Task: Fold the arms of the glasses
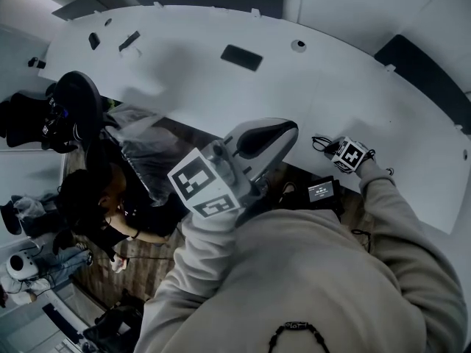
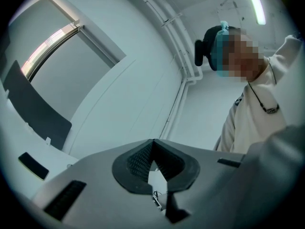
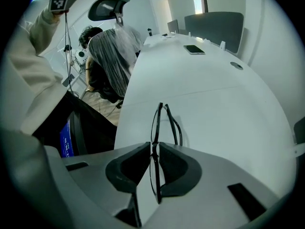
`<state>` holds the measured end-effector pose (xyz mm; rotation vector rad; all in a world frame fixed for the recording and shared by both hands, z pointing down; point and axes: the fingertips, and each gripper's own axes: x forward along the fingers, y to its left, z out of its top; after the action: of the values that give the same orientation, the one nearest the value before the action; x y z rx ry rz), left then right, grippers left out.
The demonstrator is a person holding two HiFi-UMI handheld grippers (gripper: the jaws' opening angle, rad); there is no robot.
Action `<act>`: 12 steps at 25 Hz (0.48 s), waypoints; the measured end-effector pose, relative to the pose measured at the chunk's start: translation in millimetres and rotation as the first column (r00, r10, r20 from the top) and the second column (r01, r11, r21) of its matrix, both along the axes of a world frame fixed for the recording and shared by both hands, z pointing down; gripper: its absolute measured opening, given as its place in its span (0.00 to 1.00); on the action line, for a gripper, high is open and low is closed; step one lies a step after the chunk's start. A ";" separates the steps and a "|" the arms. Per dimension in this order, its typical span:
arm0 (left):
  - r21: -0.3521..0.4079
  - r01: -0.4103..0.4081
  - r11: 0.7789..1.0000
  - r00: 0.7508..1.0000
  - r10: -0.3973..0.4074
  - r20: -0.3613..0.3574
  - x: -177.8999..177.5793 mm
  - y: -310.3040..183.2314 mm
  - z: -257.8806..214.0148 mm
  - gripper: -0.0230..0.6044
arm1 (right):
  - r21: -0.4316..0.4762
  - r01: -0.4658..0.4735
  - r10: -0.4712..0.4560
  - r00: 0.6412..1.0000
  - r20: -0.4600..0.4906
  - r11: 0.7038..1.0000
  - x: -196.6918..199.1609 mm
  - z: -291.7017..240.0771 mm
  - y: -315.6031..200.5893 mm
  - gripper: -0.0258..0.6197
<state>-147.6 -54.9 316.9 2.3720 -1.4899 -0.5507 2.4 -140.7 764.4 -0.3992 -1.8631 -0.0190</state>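
Nearest the lens, the right gripper point(image 3: 153, 149), dark ribbed pads point(image 3: 131, 168) pinched on thin black wire-framed glasses point(image 3: 153, 125), gripped at the front frame and seen edge-on. Above and beyond the fingertips, most of the frame standing out over the white curved table point(image 3: 224, 94), near its edge. Below them, the rest running back between the pads. Just right of the fingertips, one slim arm curving close alongside the front, apparently folded in. The other arm not to be made out. Touching the table or just clear of it: cannot tell.

Well apart from the glasses, the left gripper point(image 2: 153, 144), raised and aimed at a pale wall point(image 2: 133, 89), pads pressed together on nothing.

Probably late in the folding, or between one arm and the next. If an arm still out: bring the shut left fingers across to its tip and nudge it in toward the lenses, light and slow, with a steady right grip on so thin a frame. If both in: lower flat to the table and ease the pads apart.
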 end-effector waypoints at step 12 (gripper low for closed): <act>0.009 -0.072 0.997 0.997 0.072 0.027 25.6 -5.2 -5.0 0.05 | 0.048 -0.190 0.183 0.976 0.121 0.981 17.5 -28.7 -26.9 0.19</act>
<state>-122.0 -60.1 312.0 2.4391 -1.4091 -0.5123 19.9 -167.6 735.8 -0.1836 -2.0033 0.0304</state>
